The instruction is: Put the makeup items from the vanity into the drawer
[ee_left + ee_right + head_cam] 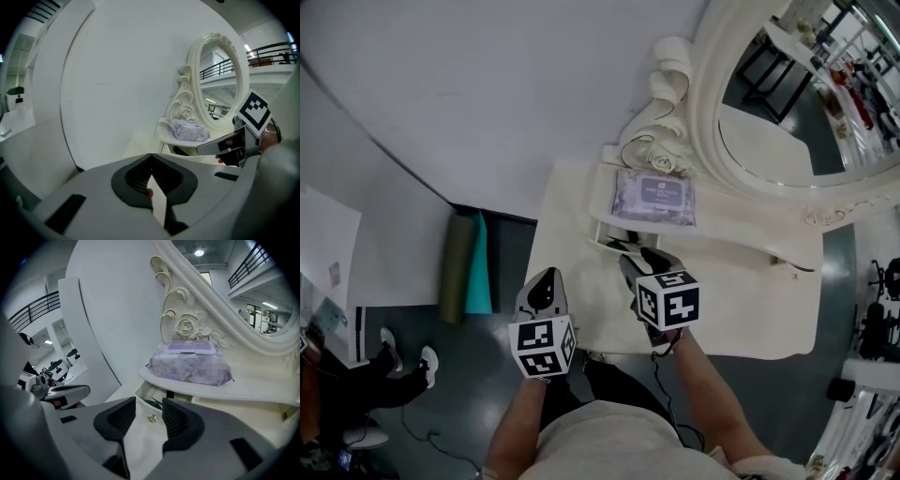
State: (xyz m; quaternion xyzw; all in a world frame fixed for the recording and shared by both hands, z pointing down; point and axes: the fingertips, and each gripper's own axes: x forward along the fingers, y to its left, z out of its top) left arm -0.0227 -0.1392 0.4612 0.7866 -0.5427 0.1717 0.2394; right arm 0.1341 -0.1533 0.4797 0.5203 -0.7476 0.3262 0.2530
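A cream vanity [741, 300] carries a small raised shelf with a lilac pack of wipes [656, 197] [190, 363] on it. Under that shelf a shallow drawer [607, 240] stands pulled out, with dark makeup items [153, 404] lying inside and a small metal knob [152, 418] on its front. My right gripper [630, 253] [149, 405] hangs just before the drawer, its jaws open and empty, the knob showing in the gap. My left gripper [542, 283] [151, 157] is off the vanity's left front corner, shut, holding nothing that I can see.
An oval mirror [787, 94] in an ornate cream frame rises at the vanity's back right. Green and teal rolled mats [467, 267] stand on the dark floor against the white wall to the left. A person's shoes [403, 361] show at the far left.
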